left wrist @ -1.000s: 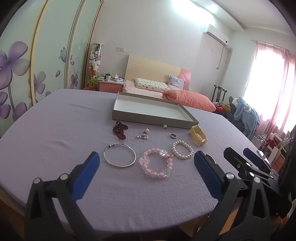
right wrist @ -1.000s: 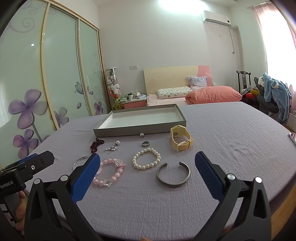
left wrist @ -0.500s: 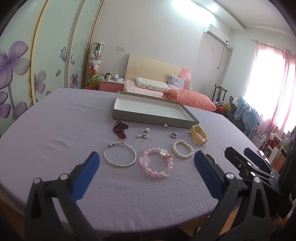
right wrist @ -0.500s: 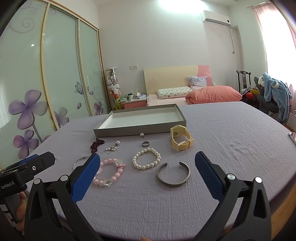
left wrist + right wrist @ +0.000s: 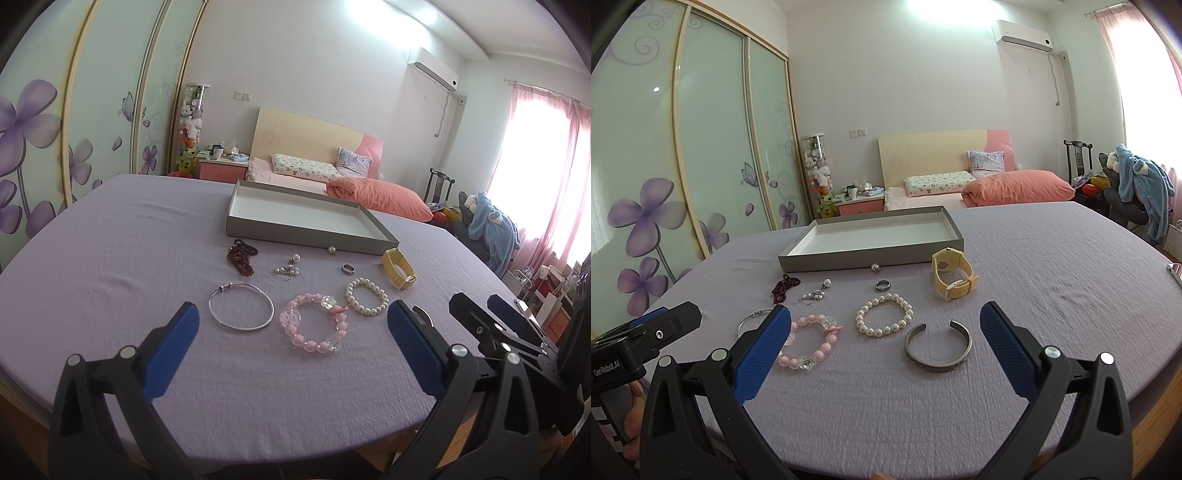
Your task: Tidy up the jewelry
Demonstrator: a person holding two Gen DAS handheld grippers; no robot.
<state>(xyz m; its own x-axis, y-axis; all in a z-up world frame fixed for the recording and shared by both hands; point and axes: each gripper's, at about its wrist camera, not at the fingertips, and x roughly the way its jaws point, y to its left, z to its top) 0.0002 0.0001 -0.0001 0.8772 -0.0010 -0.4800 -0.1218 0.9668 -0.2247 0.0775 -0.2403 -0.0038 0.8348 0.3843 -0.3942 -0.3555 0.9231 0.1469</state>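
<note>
Jewelry lies on a purple tablecloth before an empty grey tray (image 5: pixel 310 236) (image 5: pixel 864 260). From left: dark red beads (image 5: pixel 242 254), small earrings (image 5: pixel 286 270), silver bangle (image 5: pixel 241 312), pink bead bracelet (image 5: pixel 314 326) (image 5: pixel 809 345), pearl bracelet (image 5: pixel 366 302) (image 5: pixel 884 314), ring (image 5: pixel 348 268) (image 5: pixel 882 285), yellow watch (image 5: pixel 398 268) (image 5: pixel 953 275), silver cuff (image 5: pixel 938 350). My left gripper (image 5: pixel 291 336) is open and empty, near the bangle and pink bracelet. My right gripper (image 5: pixel 884 338) is open and empty, near the cuff and pearls.
The table's front edge (image 5: pixel 923 454) is just below the grippers. A bed with a pink pillow (image 5: pixel 1015 186) stands behind the table. A phone (image 5: pixel 1175 272) lies at the table's right edge.
</note>
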